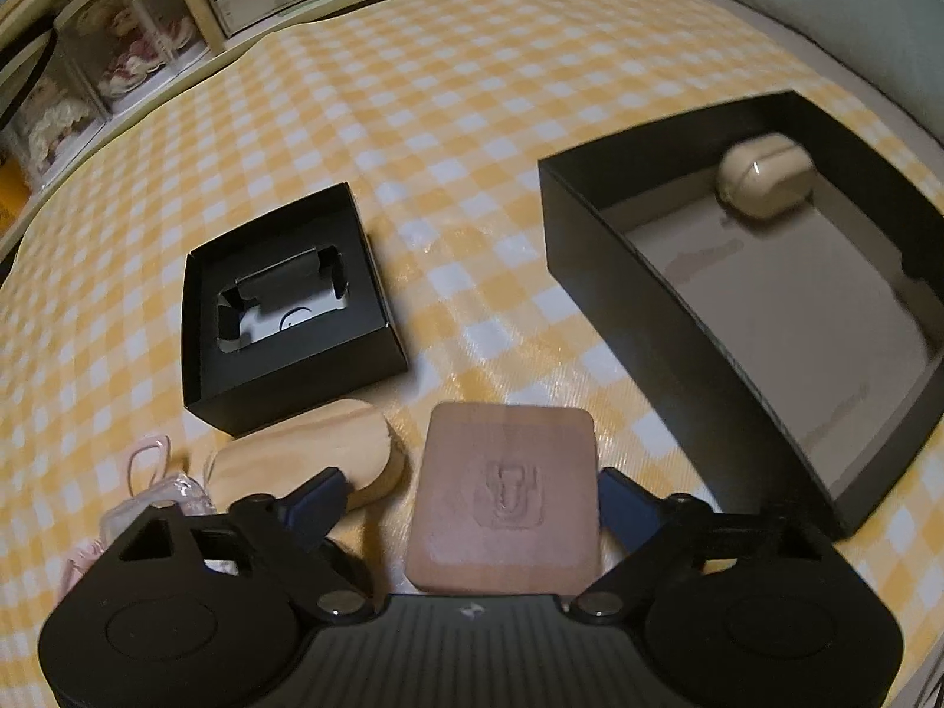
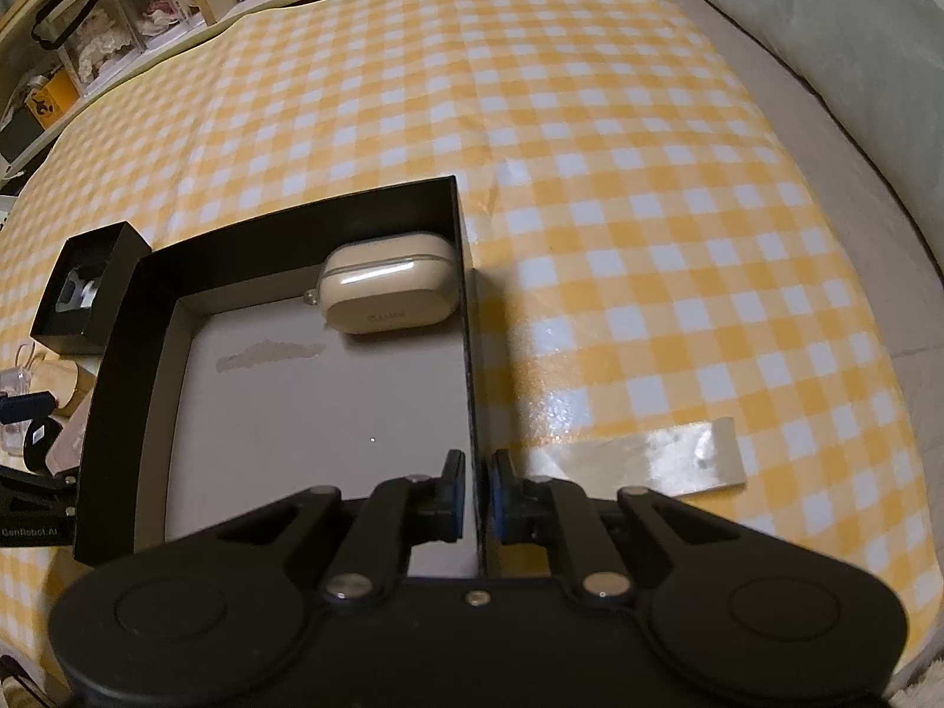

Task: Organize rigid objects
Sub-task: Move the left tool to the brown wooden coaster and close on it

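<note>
Right gripper: clamped on big black box wall, likely steadying it
Left gripper: wide, straddling brown square block, pads not clearly pressing
Earbud case: already boxed

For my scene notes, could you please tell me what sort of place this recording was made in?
Probably a room in someone's home, perhaps a bedroom. The work surface wears a yellow checked tablecloth, clear cases with dolls stand on a shelf behind it, and a grey cushion lies at its far right edge.
</note>
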`<state>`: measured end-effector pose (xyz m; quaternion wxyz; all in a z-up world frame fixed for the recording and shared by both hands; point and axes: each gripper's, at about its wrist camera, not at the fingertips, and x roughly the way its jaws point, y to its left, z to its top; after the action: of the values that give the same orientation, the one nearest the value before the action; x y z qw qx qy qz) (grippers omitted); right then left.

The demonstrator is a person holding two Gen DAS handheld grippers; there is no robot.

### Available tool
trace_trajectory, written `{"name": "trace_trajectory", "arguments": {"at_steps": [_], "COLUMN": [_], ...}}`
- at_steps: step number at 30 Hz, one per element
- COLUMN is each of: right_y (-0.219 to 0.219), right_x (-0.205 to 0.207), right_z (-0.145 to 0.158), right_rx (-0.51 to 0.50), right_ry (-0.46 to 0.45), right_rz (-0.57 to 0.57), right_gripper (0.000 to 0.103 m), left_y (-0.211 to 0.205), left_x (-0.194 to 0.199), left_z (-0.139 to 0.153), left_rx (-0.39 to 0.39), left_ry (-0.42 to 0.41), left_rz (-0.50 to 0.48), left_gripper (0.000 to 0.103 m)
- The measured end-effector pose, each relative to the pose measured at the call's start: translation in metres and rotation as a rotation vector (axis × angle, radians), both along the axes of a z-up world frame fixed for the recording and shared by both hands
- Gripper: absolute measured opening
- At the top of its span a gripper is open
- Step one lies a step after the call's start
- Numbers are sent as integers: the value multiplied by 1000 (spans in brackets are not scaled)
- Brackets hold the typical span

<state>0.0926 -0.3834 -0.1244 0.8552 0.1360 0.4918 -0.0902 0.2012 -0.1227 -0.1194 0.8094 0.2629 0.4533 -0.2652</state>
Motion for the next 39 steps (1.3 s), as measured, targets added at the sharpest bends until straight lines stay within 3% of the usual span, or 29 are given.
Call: {"name": "trace_trajectory", "arguments": {"at_steps": [3, 7, 13, 16, 18, 20, 22, 25, 28, 31, 36, 39], "right_y": [-1, -2, -1, -2, -1, -1, -1, 0, 0, 0, 0, 1], "right_x": [0, 0, 0, 1, 2, 2, 2, 2, 3, 3, 3, 3], "right_z": [-1, -1, -1, -2, -2, -2, -2, -3, -3, -3, -4, -4], "right_rx": [1, -1, 0, -1, -4, -7, -7, -7, -7, -10, -9, -10], "right_ry": [-1, 1, 1, 4, 6, 7, 8, 10, 13, 13, 13, 13], "right_rz": [1, 2, 3, 7, 11, 13, 13, 14, 16, 17, 18, 16], "right_gripper": [9, 9, 9, 9, 9, 10, 10, 10, 10, 10, 10, 10], "left_y": [5, 16, 33, 37, 33, 30, 27, 25, 24, 22, 16, 19], "left_x": [-1, -5, -10, -13, -12, -7, 1, 15, 19, 19, 10, 12], "left_z": [3, 7, 11, 13, 15, 18, 16, 7, 5, 5, 7, 10], "left_rx": [15, 33, 72, 52, 49, 29, 12, 2, -11, -19, 25, -11], "left_ry": [25, 70, 243, 229, 179, 140, 140, 203, 191, 194, 158, 195], "left_rz": [-34, -77, -126, -102, -89, -67, -40, 25, 45, 58, 28, 53], "left_gripper": [70, 69, 67, 69, 86, 95, 96, 96, 97, 94, 66, 65]}}
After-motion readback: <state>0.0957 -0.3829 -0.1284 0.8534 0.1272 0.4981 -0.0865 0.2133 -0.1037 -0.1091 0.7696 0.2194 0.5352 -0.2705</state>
